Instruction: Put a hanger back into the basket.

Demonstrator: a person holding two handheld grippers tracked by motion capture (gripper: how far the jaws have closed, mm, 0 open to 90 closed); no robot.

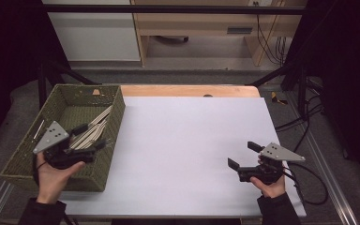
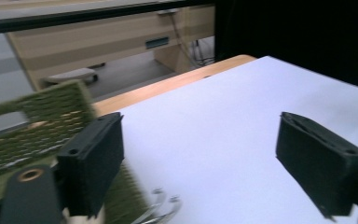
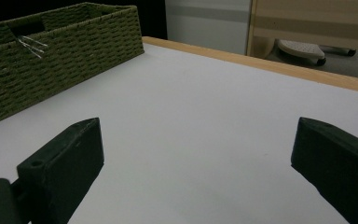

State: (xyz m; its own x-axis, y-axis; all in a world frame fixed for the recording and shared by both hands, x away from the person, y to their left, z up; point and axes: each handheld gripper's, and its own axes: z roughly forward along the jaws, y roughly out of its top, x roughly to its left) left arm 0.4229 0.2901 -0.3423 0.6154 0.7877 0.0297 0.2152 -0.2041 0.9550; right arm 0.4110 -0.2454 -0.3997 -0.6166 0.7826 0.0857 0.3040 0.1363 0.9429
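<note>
A green woven basket (image 1: 115, 119) stands at the table's left and holds several pale-handled pieces of cutlery (image 1: 93, 125). My left gripper (image 1: 91, 137) hovers over the basket's near right part, jaws wide open. In the left gripper view the gripper (image 2: 200, 154) has nothing between its jaws; metal fork tines (image 2: 161, 207) show low between them, beside the basket wall (image 2: 42, 121). My right gripper (image 1: 243, 154) is open above the white sheet at the near right. In the right gripper view the gripper (image 3: 198, 158) faces the basket (image 3: 65, 51), where fork tines (image 3: 30, 44) poke over the rim.
A white sheet (image 1: 187, 140) covers most of the table, with a wooden edge (image 1: 187, 90) along the far side. Black frame bars and cables (image 1: 304, 126) run along the right. Wooden furniture (image 1: 197, 28) stands beyond the table.
</note>
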